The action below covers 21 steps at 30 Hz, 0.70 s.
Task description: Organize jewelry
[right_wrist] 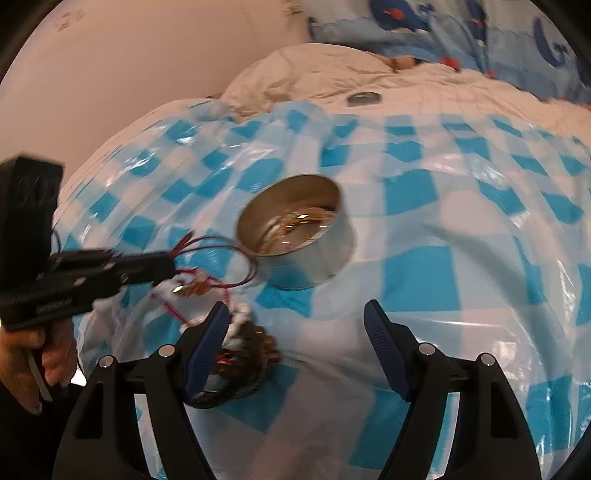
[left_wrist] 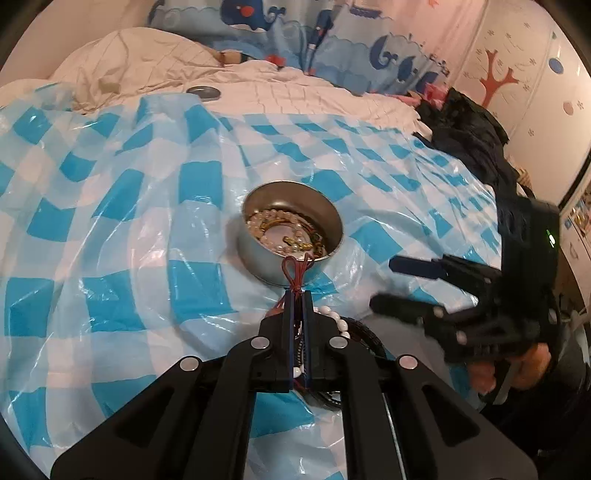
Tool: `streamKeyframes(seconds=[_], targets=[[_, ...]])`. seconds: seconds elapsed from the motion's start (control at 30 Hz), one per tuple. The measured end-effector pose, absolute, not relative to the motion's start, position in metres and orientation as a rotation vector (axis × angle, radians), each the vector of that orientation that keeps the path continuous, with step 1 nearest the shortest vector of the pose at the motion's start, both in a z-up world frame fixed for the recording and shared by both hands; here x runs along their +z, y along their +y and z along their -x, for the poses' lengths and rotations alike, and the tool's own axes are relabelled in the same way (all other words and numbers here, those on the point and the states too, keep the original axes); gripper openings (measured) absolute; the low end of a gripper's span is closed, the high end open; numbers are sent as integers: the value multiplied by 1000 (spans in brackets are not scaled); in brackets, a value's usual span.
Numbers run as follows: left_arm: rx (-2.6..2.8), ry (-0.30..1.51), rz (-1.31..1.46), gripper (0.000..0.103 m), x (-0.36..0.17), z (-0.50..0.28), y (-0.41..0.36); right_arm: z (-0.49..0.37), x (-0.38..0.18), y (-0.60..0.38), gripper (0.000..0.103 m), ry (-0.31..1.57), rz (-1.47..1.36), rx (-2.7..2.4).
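A round metal tin holding bead bracelets and gold chains sits on a blue-and-white checked plastic sheet. My left gripper is shut on a red-corded necklace just short of the tin's near rim; white beads trail under its fingers. In the right wrist view the left gripper holds the red cord loops beside the tin. My right gripper is open and empty, with a pile of dark bracelets and white beads by its left finger.
The sheet lies over a cream quilt on a bed. The tin's lid lies on the quilt behind. A whale-print pillow stands at the back. Dark clothing is heaped at the right edge.
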<state>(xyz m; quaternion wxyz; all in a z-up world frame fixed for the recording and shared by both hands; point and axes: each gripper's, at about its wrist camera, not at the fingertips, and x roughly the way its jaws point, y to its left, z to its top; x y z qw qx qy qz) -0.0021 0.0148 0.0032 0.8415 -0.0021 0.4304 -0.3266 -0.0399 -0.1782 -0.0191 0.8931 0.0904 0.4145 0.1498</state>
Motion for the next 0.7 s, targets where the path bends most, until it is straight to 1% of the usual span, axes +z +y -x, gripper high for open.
streamKeyframes(seconds=[0.1, 0.13, 0.17, 0.37, 0.63, 0.67, 0.7], targets=[[-694, 902, 58, 3, 6, 0, 21, 44, -16, -161, 74, 842, -129, 360], [-696, 899, 77, 3, 8, -1, 23, 45, -16, -154, 78, 837, -109, 381], [-705, 897, 105, 3, 9, -3, 27, 46, -16, -148, 79, 834, -92, 394], [-728, 905, 165, 3, 11, -5, 37, 45, -21, -129, 79, 828, -25, 408], [-775, 902, 183, 3, 14, 0, 33, 40, -16, -103, 79, 783, -44, 521], [-786, 901, 186, 3, 15, 0, 32, 40, -17, -100, 78, 787, -49, 534], [-797, 901, 191, 3, 16, 1, 31, 41, -19, -99, 73, 792, -55, 543]])
